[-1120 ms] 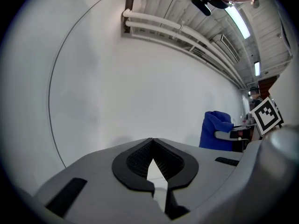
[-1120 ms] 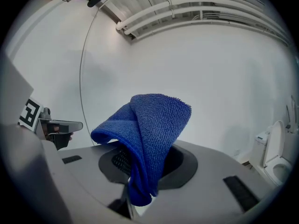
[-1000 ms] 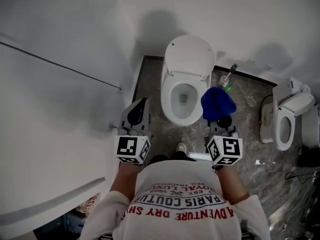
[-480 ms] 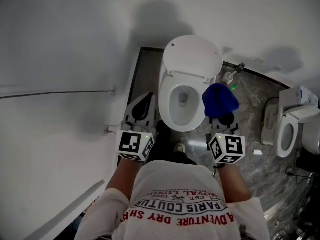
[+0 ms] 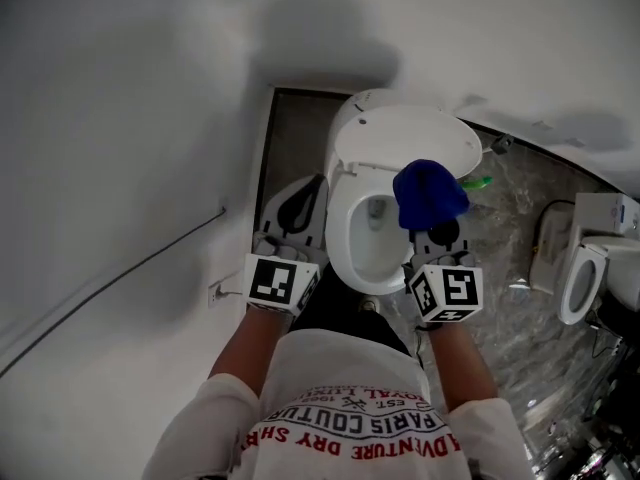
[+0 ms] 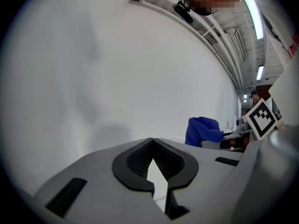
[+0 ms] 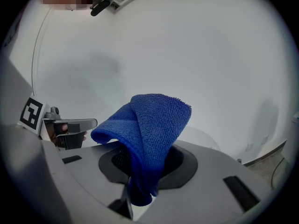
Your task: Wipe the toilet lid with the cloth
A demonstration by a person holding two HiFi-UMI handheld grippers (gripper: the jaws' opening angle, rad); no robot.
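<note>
Right tool (image 5: 440, 236), clamping cloth (image 5: 430, 193), nears toilet lid (image 5: 400, 136); left tool (image 5: 296, 208) closed; shirt (image 5: 345, 378) reads "PARIS".

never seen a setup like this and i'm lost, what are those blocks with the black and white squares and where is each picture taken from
There is no robot here. A person holds a two-jaw gripper in each hand, and the cubes with square markers are parts of those grippers.

The head view comes from a camera on the person's head. It looks steeply down at a toilet with its lid raised. The other two pictures come from cameras that ride on each gripper and look along its jaws.

The right gripper is clamped on a blue cloth, which is meant for wiping the lid. The left gripper holds nothing, and its jaw tips meet.

To the right, a second toilet stands on the marbled floor.
</note>
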